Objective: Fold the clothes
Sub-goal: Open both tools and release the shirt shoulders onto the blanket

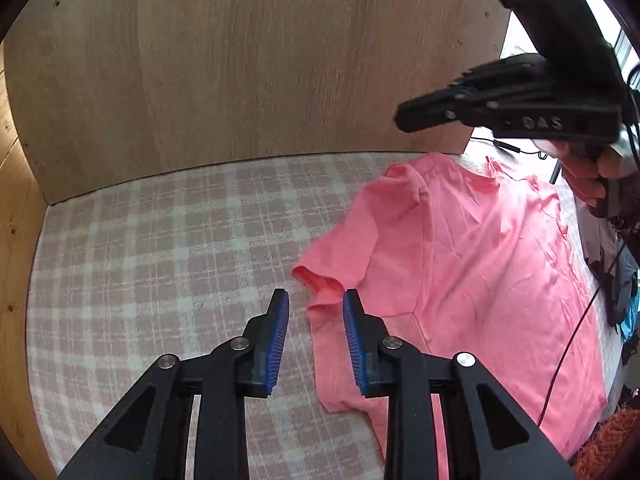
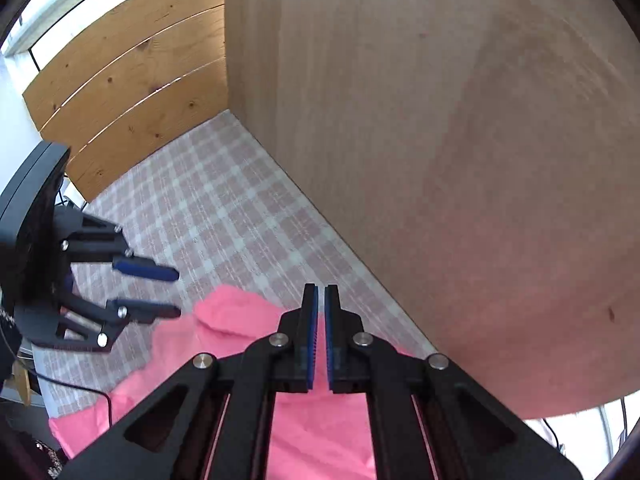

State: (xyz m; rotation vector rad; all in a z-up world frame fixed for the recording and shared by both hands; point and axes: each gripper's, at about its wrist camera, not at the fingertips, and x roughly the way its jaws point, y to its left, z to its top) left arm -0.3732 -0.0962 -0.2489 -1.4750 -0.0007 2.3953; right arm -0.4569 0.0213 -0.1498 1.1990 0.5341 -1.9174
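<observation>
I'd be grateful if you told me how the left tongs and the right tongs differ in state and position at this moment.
The left tongs are open, with a wide gap; the right tongs are nearly shut, with only a narrow slit. The left tongs sit low at the sleeve of the pink T-shirt; the right tongs hang above its collar end, near the wooden panel. Both have blue ribbed pads and hold nothing.

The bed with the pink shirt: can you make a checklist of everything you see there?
Surface: checked cover, pink and white, flat.
Job's things: pink shirt spread out, one sleeve pointing toward the left tool.
Clutter: nothing seen on the cover.
Grippers: left tool open, over the sleeve edge, holding nothing. Right tool nearly closed, holding nothing, above the shirt.
Cables: black cable trailing over the shirt's right side.
Surroundings: wooden board behind the bed, plank wall at the side, window light beyond.
</observation>
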